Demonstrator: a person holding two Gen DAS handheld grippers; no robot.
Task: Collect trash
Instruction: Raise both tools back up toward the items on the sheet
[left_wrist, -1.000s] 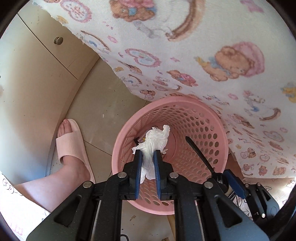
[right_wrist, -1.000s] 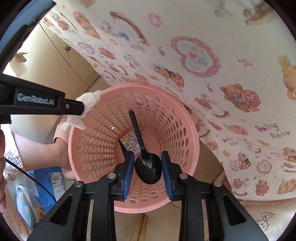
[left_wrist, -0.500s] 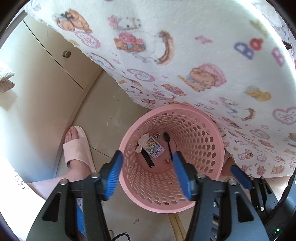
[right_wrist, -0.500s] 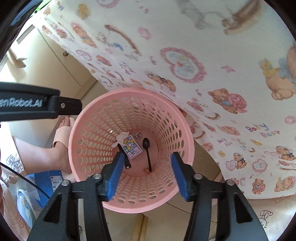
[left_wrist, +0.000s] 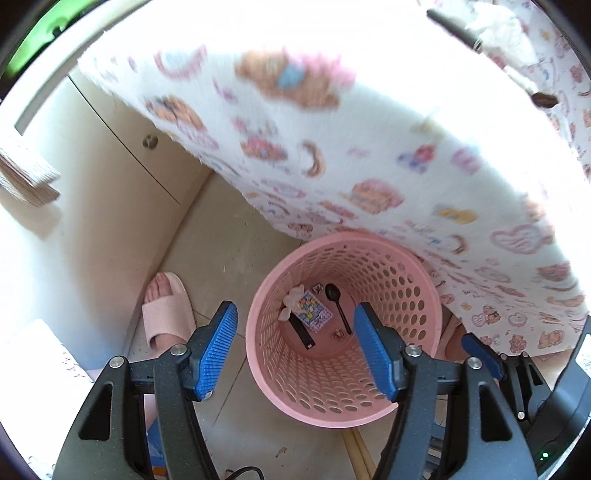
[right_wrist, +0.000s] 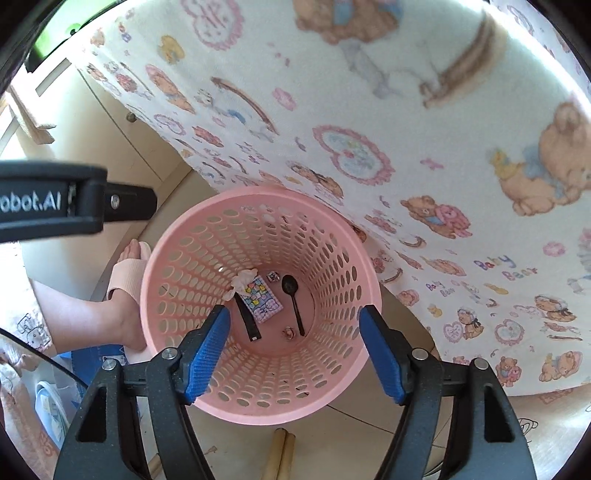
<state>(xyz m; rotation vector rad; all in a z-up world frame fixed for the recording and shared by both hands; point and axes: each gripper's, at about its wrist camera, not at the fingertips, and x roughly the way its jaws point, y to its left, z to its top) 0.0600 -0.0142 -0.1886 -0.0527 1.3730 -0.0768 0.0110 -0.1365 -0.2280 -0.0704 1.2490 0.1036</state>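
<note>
A pink perforated basket (left_wrist: 402, 280) (right_wrist: 332, 236) stands on the floor beside a table. At its bottom lie a crumpled white tissue (left_wrist: 293, 297) (right_wrist: 243, 278), a black plastic spoon (left_wrist: 337, 302) (right_wrist: 293, 297), a patterned packet (left_wrist: 314, 314) (right_wrist: 263, 299) and a black stick (left_wrist: 301, 331) (right_wrist: 248, 320). My left gripper (left_wrist: 295, 352) is open and empty above the basket's left rim. My right gripper (right_wrist: 295, 349) is open and empty above the basket's near rim.
A teddy-bear tablecloth (left_wrist: 369, 147) (right_wrist: 369, 110) hangs over the table edge behind the basket. More trash (left_wrist: 498, 26) lies on the tabletop at far right. A foot in a pink slipper (left_wrist: 166, 314) (right_wrist: 125, 273) stands left of the basket, by a cream cabinet (left_wrist: 110, 147).
A second ago my left gripper held the tissue and my right held the spoon. Both opened, the items dropped into the basket, and both grippers have risen.
</note>
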